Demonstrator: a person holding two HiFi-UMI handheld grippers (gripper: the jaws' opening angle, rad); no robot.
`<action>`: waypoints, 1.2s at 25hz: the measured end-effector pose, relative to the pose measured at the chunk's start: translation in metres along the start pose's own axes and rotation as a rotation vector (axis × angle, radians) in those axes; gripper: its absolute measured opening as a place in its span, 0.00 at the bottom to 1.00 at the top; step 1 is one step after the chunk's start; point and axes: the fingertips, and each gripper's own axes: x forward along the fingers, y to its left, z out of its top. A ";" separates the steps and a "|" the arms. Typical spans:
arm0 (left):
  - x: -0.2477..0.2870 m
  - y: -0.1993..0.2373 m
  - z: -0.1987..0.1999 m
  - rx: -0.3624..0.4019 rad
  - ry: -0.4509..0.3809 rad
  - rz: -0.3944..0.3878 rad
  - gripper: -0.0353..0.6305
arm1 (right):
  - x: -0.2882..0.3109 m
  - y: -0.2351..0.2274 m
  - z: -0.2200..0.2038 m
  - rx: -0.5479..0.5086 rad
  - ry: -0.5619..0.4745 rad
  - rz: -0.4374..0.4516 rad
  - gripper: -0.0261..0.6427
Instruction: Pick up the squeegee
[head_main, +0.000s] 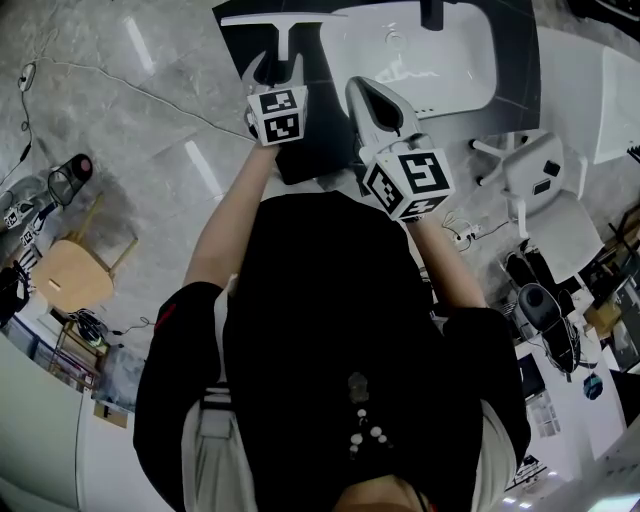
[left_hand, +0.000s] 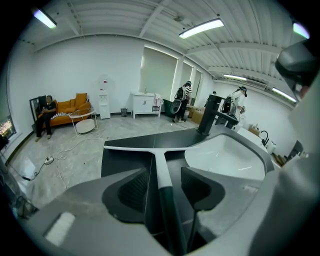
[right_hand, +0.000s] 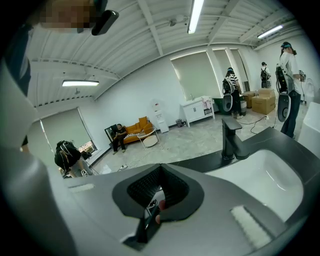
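The squeegee (head_main: 283, 30) lies on the black counter (head_main: 235, 45) with its white blade away from me and its handle pointing toward me. In the left gripper view its handle (left_hand: 167, 197) turns from white to dark and runs between the jaws of my left gripper (left_hand: 165, 172). Those jaws stand wide on either side of it, and neither pad presses on it. My left gripper (head_main: 275, 72) hangs low over the handle's near end. My right gripper (head_main: 368, 95) hovers to the right, near the basin's edge. Its jaws (right_hand: 160, 172) are together and hold nothing.
A white basin (left_hand: 225, 157) with a black faucet (left_hand: 207, 115) is set in the counter right of the squeegee. A white chair (head_main: 545, 185) stands at the right, a wooden chair (head_main: 70, 270) at the left, with cables on the floor. Several people and an orange sofa (left_hand: 70, 107) are far behind.
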 end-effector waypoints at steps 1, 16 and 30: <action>0.003 0.000 -0.001 -0.004 0.006 0.001 0.39 | 0.001 -0.001 0.000 0.002 0.002 -0.002 0.04; 0.026 -0.003 -0.012 -0.028 0.058 0.001 0.32 | 0.003 -0.013 -0.006 0.016 0.020 -0.038 0.04; 0.024 0.006 -0.017 -0.071 0.091 0.037 0.20 | -0.007 -0.009 -0.006 0.003 0.006 -0.040 0.04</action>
